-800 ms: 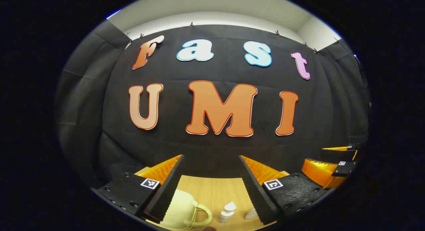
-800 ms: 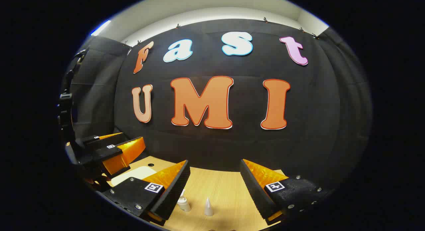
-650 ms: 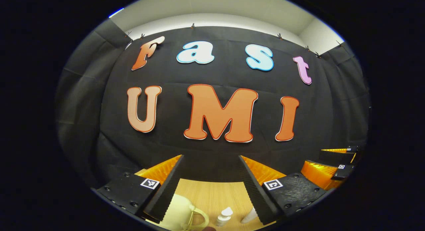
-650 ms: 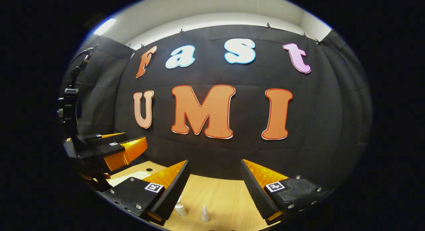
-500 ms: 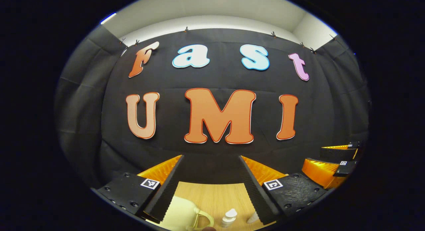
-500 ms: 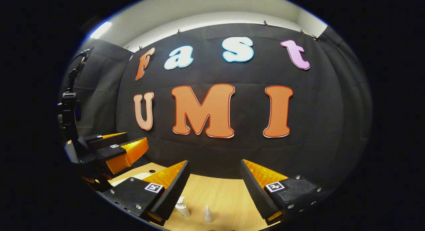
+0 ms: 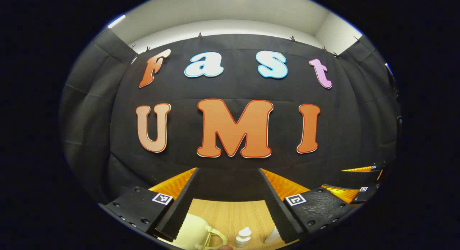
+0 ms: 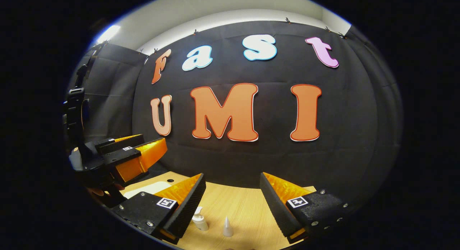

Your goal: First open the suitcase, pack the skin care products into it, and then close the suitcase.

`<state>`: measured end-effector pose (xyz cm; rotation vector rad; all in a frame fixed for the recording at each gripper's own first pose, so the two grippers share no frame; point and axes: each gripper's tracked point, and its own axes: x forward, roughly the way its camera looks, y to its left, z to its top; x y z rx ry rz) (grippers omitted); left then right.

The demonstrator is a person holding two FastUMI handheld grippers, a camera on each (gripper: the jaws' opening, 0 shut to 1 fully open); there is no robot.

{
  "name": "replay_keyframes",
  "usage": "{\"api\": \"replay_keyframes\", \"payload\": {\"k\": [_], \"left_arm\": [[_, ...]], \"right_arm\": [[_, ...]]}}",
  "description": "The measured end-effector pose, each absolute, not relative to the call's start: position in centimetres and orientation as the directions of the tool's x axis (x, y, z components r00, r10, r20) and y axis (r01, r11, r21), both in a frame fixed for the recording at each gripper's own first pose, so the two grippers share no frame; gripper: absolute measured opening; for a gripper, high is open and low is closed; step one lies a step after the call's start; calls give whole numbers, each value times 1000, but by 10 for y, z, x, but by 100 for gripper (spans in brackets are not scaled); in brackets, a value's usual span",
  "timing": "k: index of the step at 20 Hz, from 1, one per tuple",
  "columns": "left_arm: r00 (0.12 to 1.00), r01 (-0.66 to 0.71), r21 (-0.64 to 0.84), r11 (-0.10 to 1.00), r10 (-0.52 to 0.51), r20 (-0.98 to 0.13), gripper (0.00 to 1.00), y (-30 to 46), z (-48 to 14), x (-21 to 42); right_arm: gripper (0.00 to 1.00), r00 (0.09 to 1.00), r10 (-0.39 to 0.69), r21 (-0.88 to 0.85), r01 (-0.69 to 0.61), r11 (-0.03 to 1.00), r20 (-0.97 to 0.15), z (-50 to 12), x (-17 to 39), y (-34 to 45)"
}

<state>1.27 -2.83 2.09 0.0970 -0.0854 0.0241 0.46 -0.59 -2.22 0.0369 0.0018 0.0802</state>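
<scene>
Your pale suitcase [image 7: 192,233] lies on the table [image 7: 230,214] low below your left gripper [image 7: 227,192], nearer that hand, partly cut off. Bottle [image 8: 199,221] and cone cap [image 8: 227,227] stand below your right gripper [image 8: 231,196]. Both jaws gape apart, holding nothing. The suitcase's latch is hidden.
</scene>
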Motion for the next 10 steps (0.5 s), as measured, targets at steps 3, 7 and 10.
{"api": "replay_keyframes", "payload": {"k": [3,7,10], "left_arm": [[993,-74,122,990,61,105,96,-21,21,2],[988,-140,165,976,126,94,96,-3,5,-14],[985,-170,222,960,160,65,98,14,-16,-25]], "right_arm": [[100,993,119,36,-119,992,21,-20,-1,-1],[96,984,171,15,-172,985,49,-20,-3,3],[92,985,167,17,-168,986,51,-23,-3,-1]]}}
